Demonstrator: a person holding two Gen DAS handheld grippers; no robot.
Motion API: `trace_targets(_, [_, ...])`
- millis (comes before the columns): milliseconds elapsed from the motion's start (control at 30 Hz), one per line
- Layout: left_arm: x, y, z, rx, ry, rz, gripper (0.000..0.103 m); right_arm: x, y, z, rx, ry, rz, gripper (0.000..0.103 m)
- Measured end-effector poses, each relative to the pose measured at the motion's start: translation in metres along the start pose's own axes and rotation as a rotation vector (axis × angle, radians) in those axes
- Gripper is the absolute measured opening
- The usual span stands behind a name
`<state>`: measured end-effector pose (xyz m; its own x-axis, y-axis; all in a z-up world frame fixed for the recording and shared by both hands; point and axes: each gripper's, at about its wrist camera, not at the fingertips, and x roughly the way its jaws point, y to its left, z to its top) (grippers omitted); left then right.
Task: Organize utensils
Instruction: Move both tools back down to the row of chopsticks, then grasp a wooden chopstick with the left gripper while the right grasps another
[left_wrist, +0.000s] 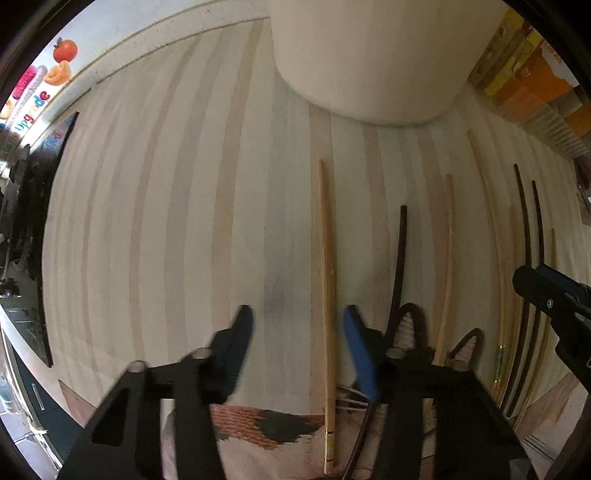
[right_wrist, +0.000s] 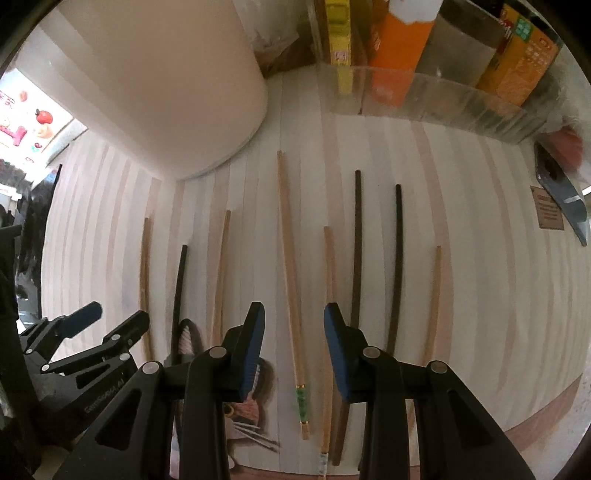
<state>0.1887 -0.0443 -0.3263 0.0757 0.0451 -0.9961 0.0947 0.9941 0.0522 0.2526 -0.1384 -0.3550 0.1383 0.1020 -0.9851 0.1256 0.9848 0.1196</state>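
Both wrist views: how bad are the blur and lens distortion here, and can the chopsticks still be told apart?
Left wrist view: the left claw is smeared by motion blur; chopsticks near the right edge bow strongly. Right wrist view: sharper, the right claw crisp, dark chopsticks and pale ones distinct, bowing only toward the edges.

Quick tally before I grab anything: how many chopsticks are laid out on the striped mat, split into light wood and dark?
Light wooden chopsticks: 5
Dark chopsticks: 3
Total: 8
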Motion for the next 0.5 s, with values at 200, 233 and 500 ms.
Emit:
trace_targets(200, [0.001,0.001,-0.001,0.015,-0.012,-0.022,0.005,0.014,0.008,0.002,-0.004,0.019,-0.017,0.035])
trace_targets(233, [0.001,0.002,-0.001,0.021,-0.017,-0.015,0.005,0.016,0.009,0.003,-0.005,0.021,-0.021,0.035])
trace_targets(500, [0.004,0.036,-0.002,0.003,-0.019,-0.005,0.005,0.040,0.023,0.004,-0.010,0.049,-0.068,0.012])
